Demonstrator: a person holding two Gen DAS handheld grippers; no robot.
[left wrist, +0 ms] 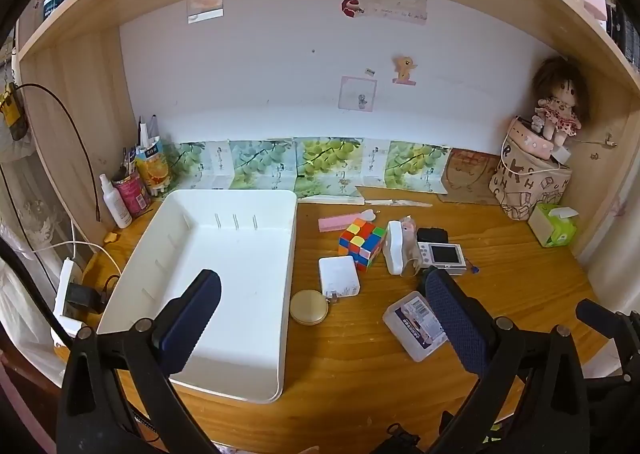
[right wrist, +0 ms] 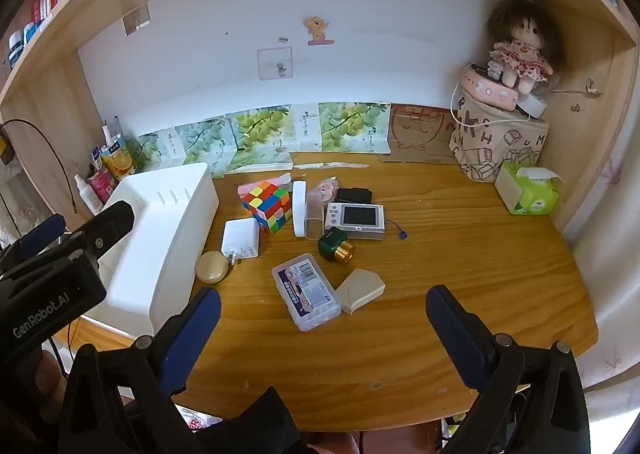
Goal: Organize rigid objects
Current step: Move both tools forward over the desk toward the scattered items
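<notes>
A white empty tray [left wrist: 224, 254] [right wrist: 160, 254] sits at the desk's left. Right of it lie a Rubik's cube [left wrist: 361, 244] [right wrist: 267, 205], a white charger [left wrist: 339, 277] [right wrist: 241, 238], a round gold tin [left wrist: 309, 307] [right wrist: 212, 267], a clear plastic case [left wrist: 414, 325] [right wrist: 306, 291], a small white screen device [left wrist: 442, 257] [right wrist: 355, 221], a green and gold cylinder [right wrist: 337, 246] and a beige box [right wrist: 360, 290]. My left gripper [left wrist: 320, 318] is open above the tray's right edge. My right gripper [right wrist: 322, 328] is open and empty over the desk front.
A doll [right wrist: 518, 50] sits on a printed box [right wrist: 500, 150] at the back right, beside a green tissue box [right wrist: 528, 188]. Bottles and a pen cup [left wrist: 128, 186] stand at the back left. A power strip with cables [left wrist: 72, 294] lies left of the tray.
</notes>
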